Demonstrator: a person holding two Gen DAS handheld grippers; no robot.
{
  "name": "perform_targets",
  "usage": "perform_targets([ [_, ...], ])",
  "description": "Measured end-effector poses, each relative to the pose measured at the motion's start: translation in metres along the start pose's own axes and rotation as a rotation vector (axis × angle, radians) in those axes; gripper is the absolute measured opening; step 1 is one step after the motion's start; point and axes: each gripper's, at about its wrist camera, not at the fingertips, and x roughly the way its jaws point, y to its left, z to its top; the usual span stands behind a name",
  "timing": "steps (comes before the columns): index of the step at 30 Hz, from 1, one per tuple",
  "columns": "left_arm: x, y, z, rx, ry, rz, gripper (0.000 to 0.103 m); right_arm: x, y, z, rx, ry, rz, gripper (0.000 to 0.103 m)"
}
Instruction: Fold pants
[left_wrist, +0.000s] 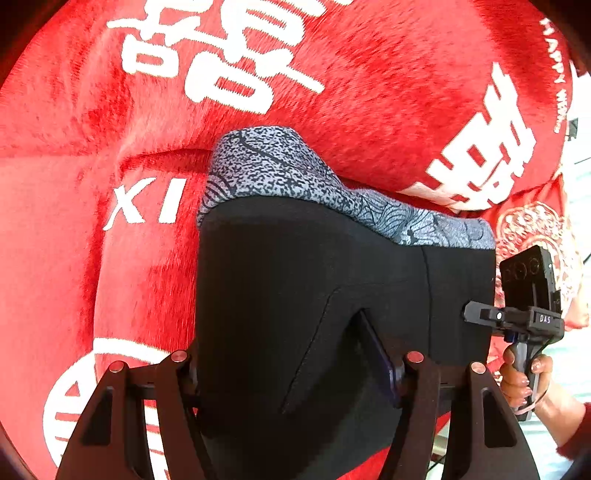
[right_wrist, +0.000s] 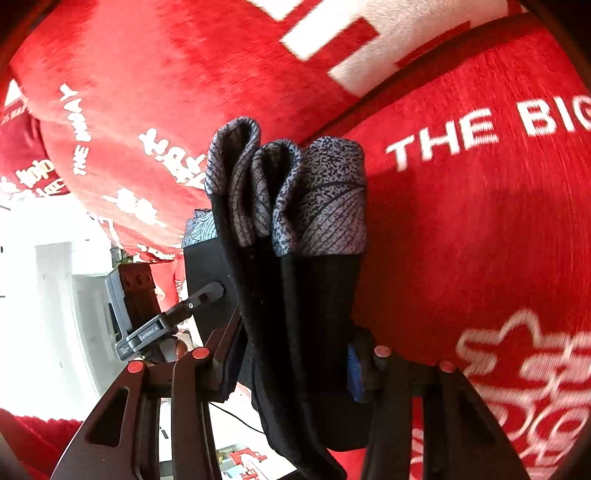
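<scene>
The pants (left_wrist: 314, 295) are black with a grey speckled waistband (left_wrist: 280, 170) and hang lifted above a red bed cover. My left gripper (left_wrist: 295, 373) is shut on the black cloth below the waistband. My right gripper (right_wrist: 291, 365) is shut on the bunched pants (right_wrist: 295, 314); the waistband (right_wrist: 288, 184) folds in loops above its fingers. The right gripper also shows in the left wrist view (left_wrist: 517, 317) at the pants' right edge, held by a hand. The left gripper shows in the right wrist view (right_wrist: 173, 317) at the left edge.
A red plush bed cover (left_wrist: 369, 74) with white characters fills the background in both views (right_wrist: 480, 221). A red embroidered cushion (left_wrist: 535, 229) lies at the right. White furniture (right_wrist: 55, 295) stands to the left beyond the bed edge.
</scene>
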Motion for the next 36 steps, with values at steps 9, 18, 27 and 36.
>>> perform_targets([
  [9,-0.036,-0.012,-0.057,0.045,0.013,0.019,0.067,-0.008,0.025,-0.067,0.0,-0.02,-0.021,0.049],
  [18,-0.002,0.02,-0.104,-0.045,0.034,0.142,0.075,0.027,-0.005,-0.082,-0.029,0.051,-0.249,0.056],
  [27,-0.026,0.011,-0.106,0.017,-0.014,0.315,0.08,0.012,0.024,-0.095,-0.126,0.024,-0.54,0.067],
  [36,-0.041,-0.03,-0.125,0.111,-0.024,0.266,0.08,-0.019,0.063,-0.131,-0.175,-0.128,-0.657,0.028],
])
